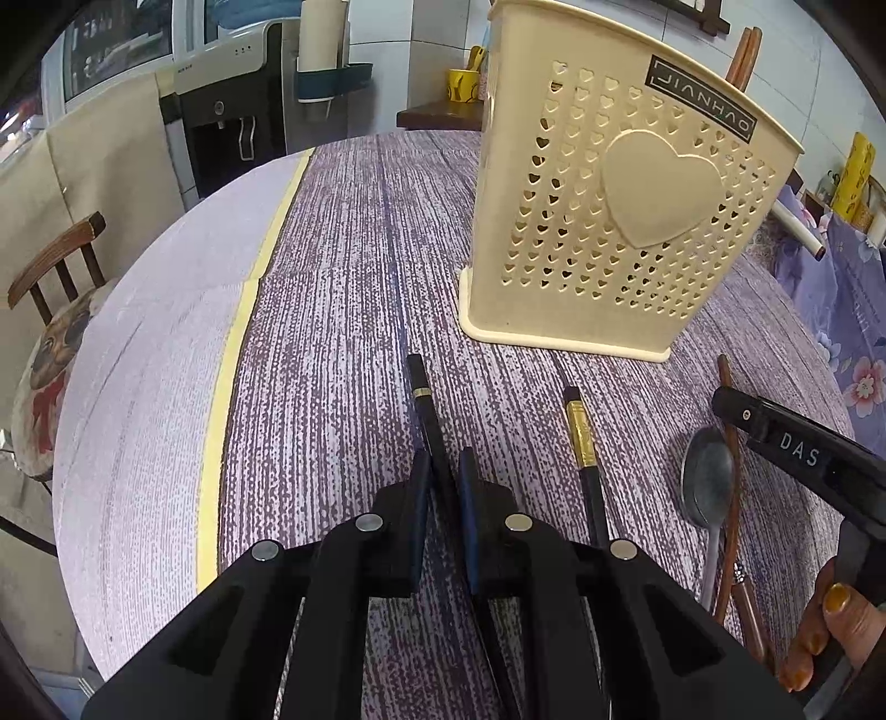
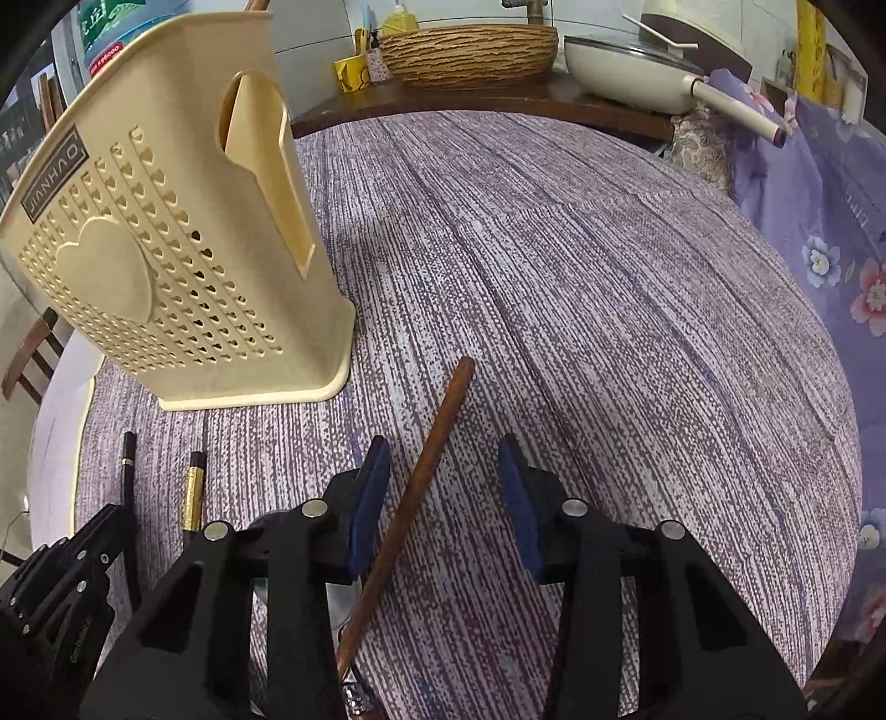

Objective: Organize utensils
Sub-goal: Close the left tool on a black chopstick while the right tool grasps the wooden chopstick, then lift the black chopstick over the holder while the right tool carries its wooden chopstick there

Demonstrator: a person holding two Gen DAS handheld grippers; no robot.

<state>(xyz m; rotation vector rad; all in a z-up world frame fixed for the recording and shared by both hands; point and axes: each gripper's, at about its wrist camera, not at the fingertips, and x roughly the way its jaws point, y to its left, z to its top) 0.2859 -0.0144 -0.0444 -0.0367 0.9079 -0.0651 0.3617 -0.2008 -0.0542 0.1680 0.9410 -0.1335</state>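
My left gripper (image 1: 443, 462) is shut on a black chopstick with a thin gold band (image 1: 418, 382), whose tip pokes out ahead over the purple tablecloth. Right of it lies a second black chopstick with a gold section (image 1: 581, 437), then a metal spoon (image 1: 706, 482) and a brown chopstick (image 1: 732, 471). My right gripper (image 2: 443, 459) hangs over that brown chopstick (image 2: 437, 432), which runs between the blue pads (image 2: 368, 498) without either pad pressing on it. A cream perforated utensil holder (image 1: 626, 188) (image 2: 166, 249) stands upright just beyond, with brown sticks rising from its top (image 1: 745, 55).
The round table's edge with a yellow strip (image 1: 232, 343) curves on the left, and a wooden chair (image 1: 55, 266) stands beyond it. A woven basket (image 2: 470, 50), a white pan (image 2: 626, 66) and a yellow cup (image 1: 462, 83) sit on a far counter. Floral cloth (image 2: 830, 249) borders the right.
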